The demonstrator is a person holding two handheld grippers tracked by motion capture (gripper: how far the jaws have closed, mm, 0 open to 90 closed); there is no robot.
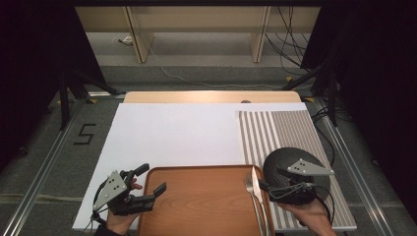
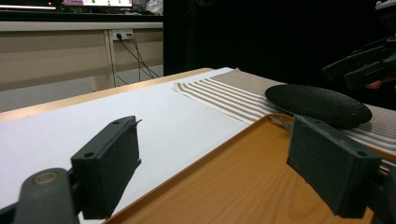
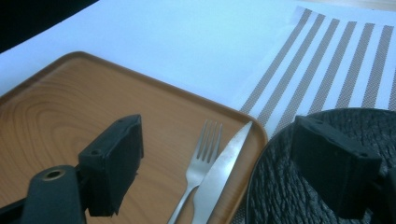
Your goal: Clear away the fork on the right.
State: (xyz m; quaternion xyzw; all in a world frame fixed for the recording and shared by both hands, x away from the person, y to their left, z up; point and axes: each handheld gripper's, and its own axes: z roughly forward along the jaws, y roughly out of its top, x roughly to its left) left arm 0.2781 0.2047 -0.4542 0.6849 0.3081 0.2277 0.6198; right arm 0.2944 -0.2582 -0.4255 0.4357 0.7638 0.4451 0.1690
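Right tool [image 1: 262, 186]: jaws stood wide apart, nothing held between them; seen poised over the seam where the wooden tray [image 1: 196, 206] meets the dark textured plate [image 1: 282, 160]. Fork [image 3: 201, 156] and knife [image 3: 219, 170] are laid side by side, touching, along the tray's right rim, just below this tool. The plate is set on the striped placemat [image 1: 275, 130], beside the tray. Left tool [image 1: 156, 192]: jaws also spread, empty, held at the tray's left edge above the white counter [image 1: 167, 128].
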